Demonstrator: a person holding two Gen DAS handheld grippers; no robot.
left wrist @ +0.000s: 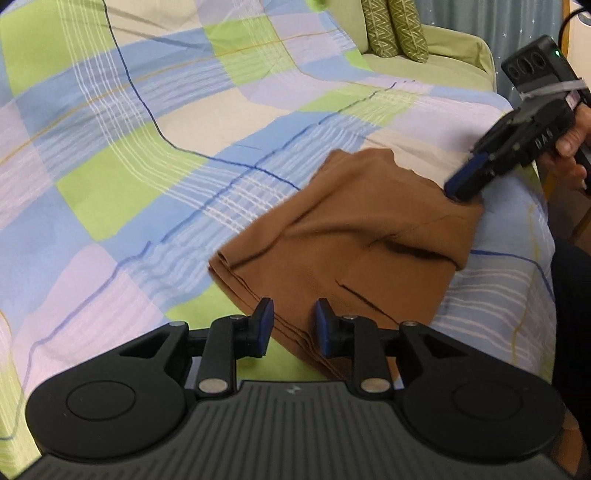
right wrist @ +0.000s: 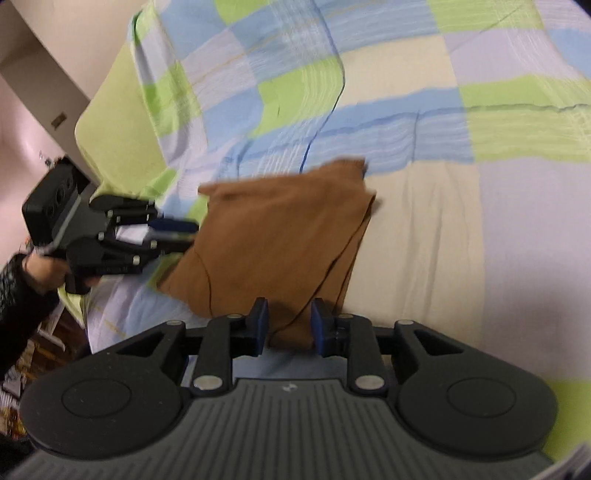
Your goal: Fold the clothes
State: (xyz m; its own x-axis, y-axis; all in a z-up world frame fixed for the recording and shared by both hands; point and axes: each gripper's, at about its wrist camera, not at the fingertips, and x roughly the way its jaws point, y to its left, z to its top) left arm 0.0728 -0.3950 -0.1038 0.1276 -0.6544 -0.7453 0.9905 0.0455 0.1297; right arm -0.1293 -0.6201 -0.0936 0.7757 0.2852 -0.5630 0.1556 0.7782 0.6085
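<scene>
A checked bedsheet (left wrist: 155,155) in green, blue, lilac and cream squares covers the bed in front of me, lying a little creased, with thin dark blue lines crossing it. Beyond its far edge I see a pale green couch (left wrist: 447,55), and 2 green patterned cushions (left wrist: 395,27) stand upright on it, side by side and touching. From my right-hand camera, a light green pillow (right wrist: 114,122) lies at the sheet's edge near a beige wall (right wrist: 70,40).
</scene>
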